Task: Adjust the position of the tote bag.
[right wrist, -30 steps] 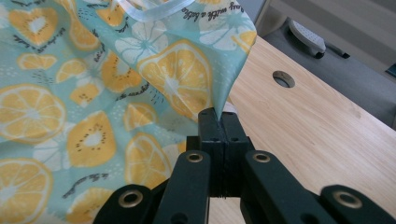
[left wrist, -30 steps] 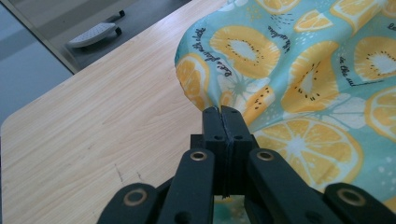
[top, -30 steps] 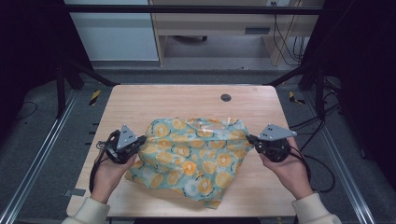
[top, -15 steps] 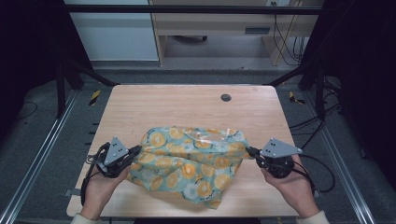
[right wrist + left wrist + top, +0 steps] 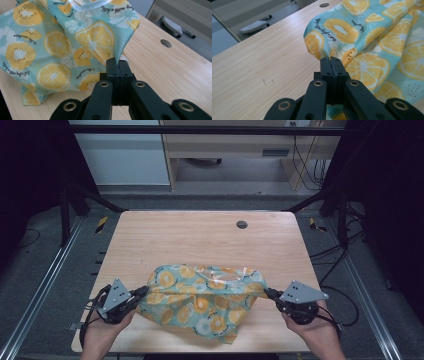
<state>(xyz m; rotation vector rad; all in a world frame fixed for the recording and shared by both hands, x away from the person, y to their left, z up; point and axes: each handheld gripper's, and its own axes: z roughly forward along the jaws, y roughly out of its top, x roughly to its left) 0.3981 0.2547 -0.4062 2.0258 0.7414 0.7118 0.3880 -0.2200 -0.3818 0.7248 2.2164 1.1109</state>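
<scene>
While I hold the bag [image 5: 205, 297] stretched between my two hands, it hangs slack at the near edge of the surface [image 5: 200, 240], its lower corner drooping toward me. My left tongs [image 5: 330, 59] are pinched together on the bag's left edge, and in the high view they [image 5: 142, 291] sit just off the near left corner of the surface. My right tongs [image 5: 117, 60] are clamped on the opposite edge, where the cloth gathers to a point; from above they [image 5: 267, 293] meet the bag at its right tip.

I judge this a light, thin, limp thing: the printed fabric creases freely, folds over itself and sags in the middle though both ends are pulled. It has no stiffness to lean on, so it will follow whichever hand moves and collapse wherever it is let go. A clear strip [image 5: 86, 6] along the top looks smoother than the rest and may slip. The sheen suggests a coated weave, so a shallow bite could slide out under tension.

The best hold, I think, is at the edges or corners, taken deep enough to catch both layers, as now. Pulling the ends apart should flatten it.
</scene>
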